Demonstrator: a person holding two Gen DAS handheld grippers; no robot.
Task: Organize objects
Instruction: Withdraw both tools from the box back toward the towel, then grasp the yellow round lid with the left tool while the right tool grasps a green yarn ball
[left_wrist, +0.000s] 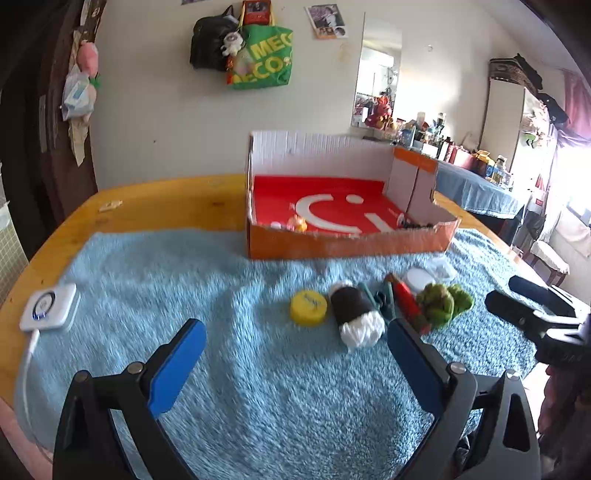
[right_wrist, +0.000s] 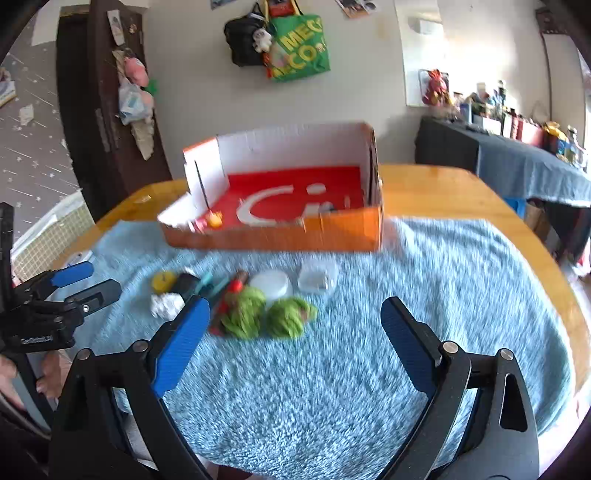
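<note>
Both grippers, left (left_wrist: 295, 354) and right (right_wrist: 295, 332), gape empty above blue towel (right_wrist: 332, 387), facing green yarn balls (right_wrist: 266, 315) before the orange box (right_wrist: 280, 236).

the green tote bag (left_wrist: 264, 61) hanging on the wall carried yellow letters, partly cut off by folds: "meg" on the upper line and "eco" on the lower in the left wrist view, "mec" over "eco" in the right wrist view (right_wrist: 301, 48). the red floor of the orange cardboard box (left_wrist: 332, 210) bore a white smiley sign, a curved mouth with dots. print on the yellow lid (left_wrist: 308, 306) was too blurred to read.
</note>
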